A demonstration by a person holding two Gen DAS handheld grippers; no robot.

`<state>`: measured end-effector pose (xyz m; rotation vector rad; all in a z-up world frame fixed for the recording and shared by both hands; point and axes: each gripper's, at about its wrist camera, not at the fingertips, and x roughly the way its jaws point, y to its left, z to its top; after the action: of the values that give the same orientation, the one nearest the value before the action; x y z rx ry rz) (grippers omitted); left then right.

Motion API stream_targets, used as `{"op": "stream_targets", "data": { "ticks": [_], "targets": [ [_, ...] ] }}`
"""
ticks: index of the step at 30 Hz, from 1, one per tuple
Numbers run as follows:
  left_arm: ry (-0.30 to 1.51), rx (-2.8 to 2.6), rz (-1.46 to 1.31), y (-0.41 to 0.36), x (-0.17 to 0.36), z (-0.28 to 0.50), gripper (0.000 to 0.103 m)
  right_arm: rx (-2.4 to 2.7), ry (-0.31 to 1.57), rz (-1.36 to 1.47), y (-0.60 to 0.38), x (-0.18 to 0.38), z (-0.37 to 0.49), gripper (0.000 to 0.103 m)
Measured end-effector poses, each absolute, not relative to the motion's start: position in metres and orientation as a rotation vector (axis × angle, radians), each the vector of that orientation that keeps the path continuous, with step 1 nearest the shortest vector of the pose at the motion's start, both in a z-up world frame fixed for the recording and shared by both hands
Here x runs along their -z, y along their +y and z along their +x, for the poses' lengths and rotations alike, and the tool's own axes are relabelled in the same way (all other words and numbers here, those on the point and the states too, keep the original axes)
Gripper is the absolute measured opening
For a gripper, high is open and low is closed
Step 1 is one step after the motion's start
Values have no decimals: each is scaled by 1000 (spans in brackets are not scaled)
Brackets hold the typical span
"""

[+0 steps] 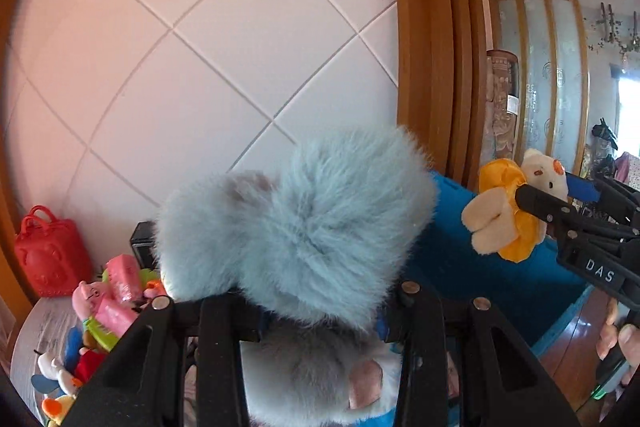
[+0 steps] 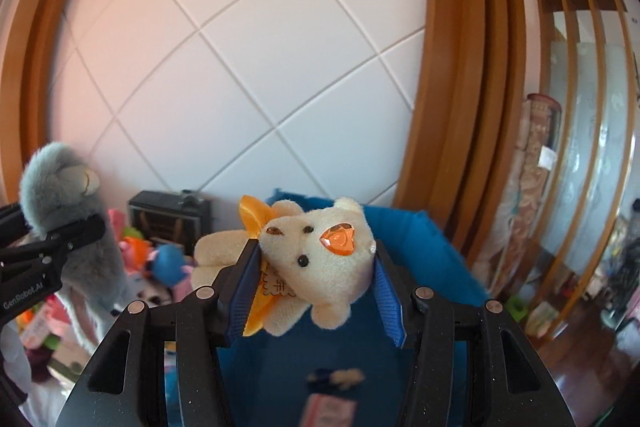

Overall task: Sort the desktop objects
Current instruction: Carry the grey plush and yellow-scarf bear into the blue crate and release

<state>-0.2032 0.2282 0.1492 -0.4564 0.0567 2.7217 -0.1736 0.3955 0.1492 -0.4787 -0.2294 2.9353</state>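
Observation:
My left gripper (image 1: 320, 307) is shut on a fluffy grey-blue plush toy (image 1: 304, 223), held up in the air; the plush hides the fingertips. It also shows in the right wrist view (image 2: 64, 195) at the left. My right gripper (image 2: 316, 267) is shut on a small cream bear plush with an orange bow and an orange heart gem (image 2: 320, 259), held above the blue fabric bin (image 2: 420, 267). In the left wrist view the bear (image 1: 516, 211) and the right gripper (image 1: 560, 215) are at the right, over the bin (image 1: 480, 267).
A pile of small toys (image 1: 104, 307) and a red toy bag (image 1: 50, 255) lie on the desk at the left. A dark box (image 2: 168, 219) stands by the tiled wall. Small items lie inside the bin (image 2: 332, 387). A wooden frame and screen are to the right.

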Motion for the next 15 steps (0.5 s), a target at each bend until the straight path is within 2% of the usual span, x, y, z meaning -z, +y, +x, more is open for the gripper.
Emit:
{"op": "stream_targets", "data": {
  "ticks": [5,8,12,15],
  "targets": [
    [20,-2687,-486,324,-186,-250,37,-2912,-247,-512,483,-172,-219,52],
    [31,-2684,-583,375,-185,-288,37,-2898,-216,-600,531,-169,-260,52],
    [106,-2662,-773,427,-143,-339,37,-2865,-143,-757,580,-135,-313,52],
    [213,-2643,-938,455,-98,-367,37,-2833,-80,-935,601,-89,-350,52]
  ]
}}
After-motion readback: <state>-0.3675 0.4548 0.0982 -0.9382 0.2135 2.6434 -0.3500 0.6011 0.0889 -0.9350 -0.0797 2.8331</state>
